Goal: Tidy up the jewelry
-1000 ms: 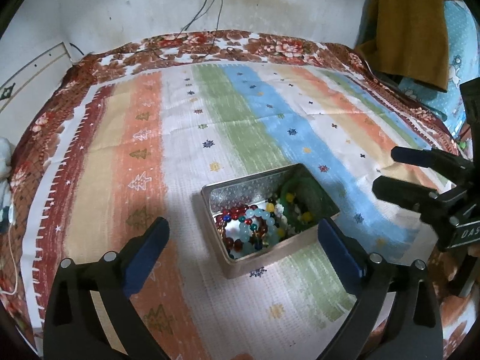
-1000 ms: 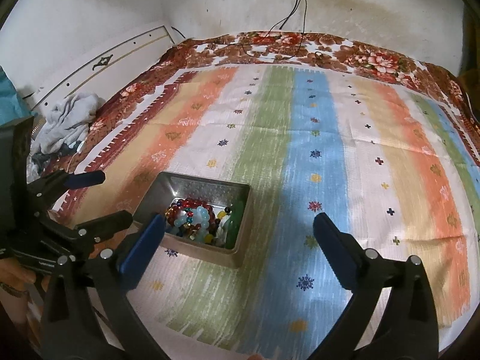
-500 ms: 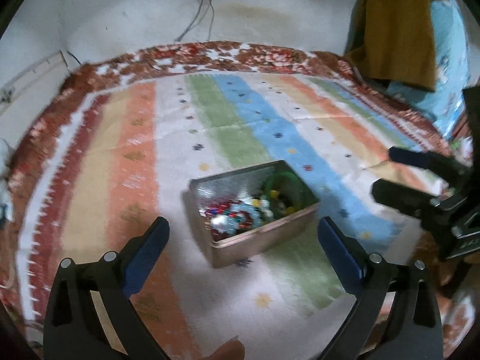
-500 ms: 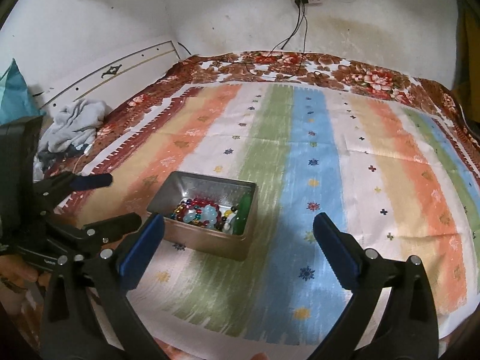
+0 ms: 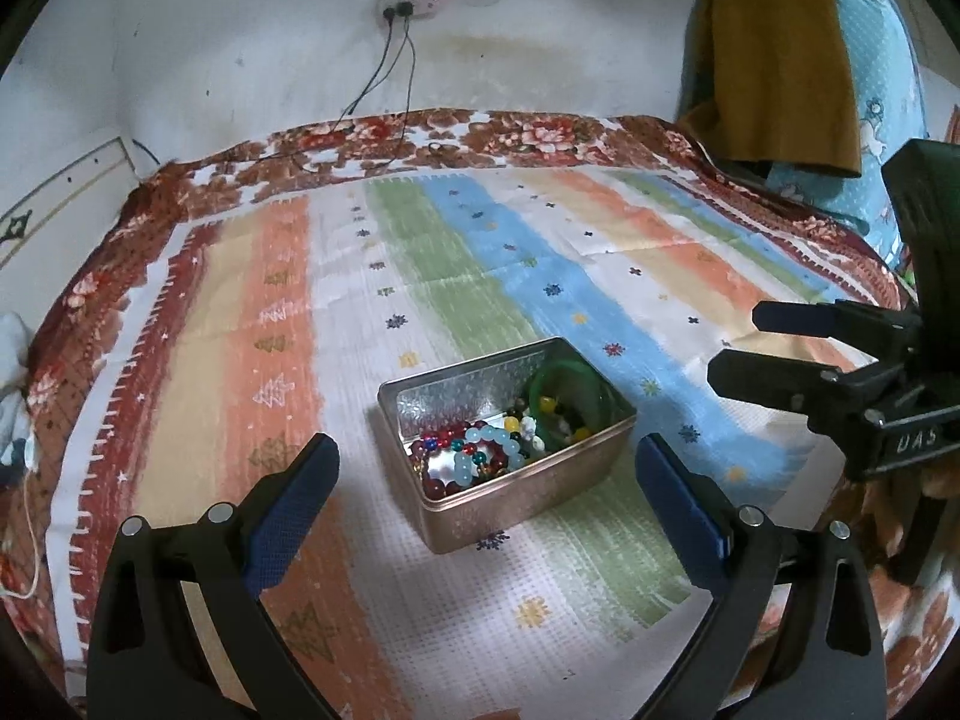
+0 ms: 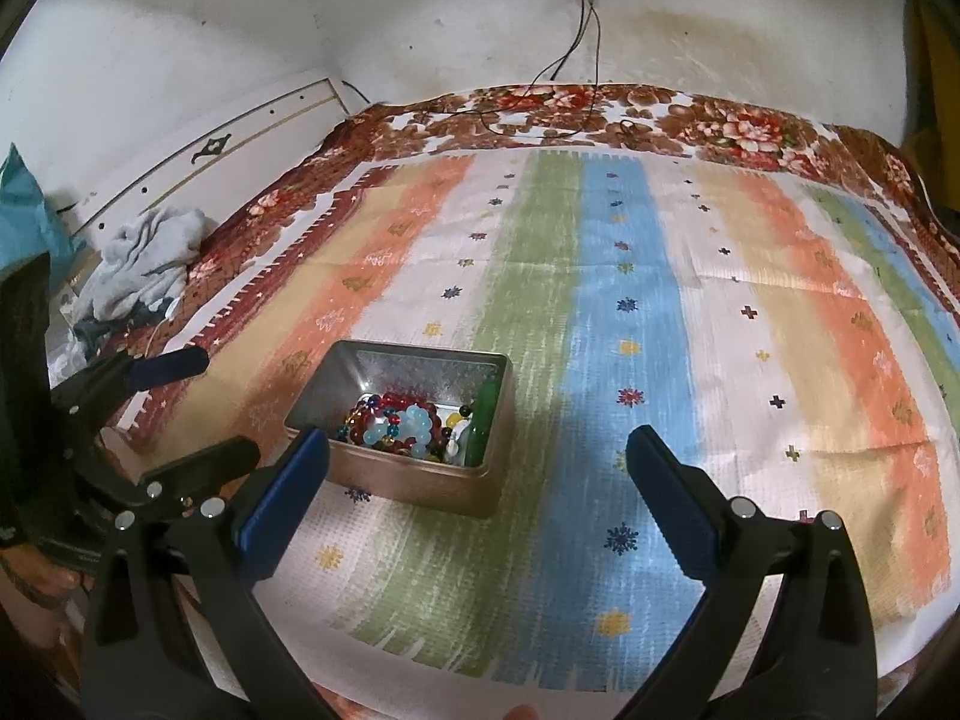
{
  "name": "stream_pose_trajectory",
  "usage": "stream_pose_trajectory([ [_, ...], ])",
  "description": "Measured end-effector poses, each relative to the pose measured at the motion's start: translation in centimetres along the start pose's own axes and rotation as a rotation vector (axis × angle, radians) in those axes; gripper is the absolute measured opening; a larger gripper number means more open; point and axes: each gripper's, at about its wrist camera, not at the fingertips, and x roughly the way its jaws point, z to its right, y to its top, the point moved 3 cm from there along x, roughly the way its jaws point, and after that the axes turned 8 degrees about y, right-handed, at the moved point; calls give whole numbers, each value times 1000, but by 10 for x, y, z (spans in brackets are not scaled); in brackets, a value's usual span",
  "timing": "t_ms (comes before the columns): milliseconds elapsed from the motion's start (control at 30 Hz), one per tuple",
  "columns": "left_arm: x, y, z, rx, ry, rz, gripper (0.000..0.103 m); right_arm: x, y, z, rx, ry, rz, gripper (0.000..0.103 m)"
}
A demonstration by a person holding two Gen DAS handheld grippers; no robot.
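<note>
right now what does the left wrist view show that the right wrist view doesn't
Only the left wrist view shows the mustard cloth hanging over blue fabric at the bed's right side, and the right claw from the side, open.

Only the right wrist view shows the grey clothes heaped by the white panel, and the left claw from the side, open.

Both show the open tin of beaded bracelets with a green bangle, the striped cloth, and the wall socket with its cables.

left gripper [image 5: 487, 461] spread, empty | tin [image 5: 528, 495] ahead, beads [image 5: 480, 450] inside
</note>
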Motion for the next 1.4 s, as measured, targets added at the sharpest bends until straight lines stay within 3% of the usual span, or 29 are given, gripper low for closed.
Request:
stream_pose_trajectory([
  [1000,5,-3,-12,-35,52,-14,96,8,-5,0,-17,-23,-18,98],
  [1400,0,1,-12,-34,40,11,96,8,-8,3,-21,-31,-19,98],
])
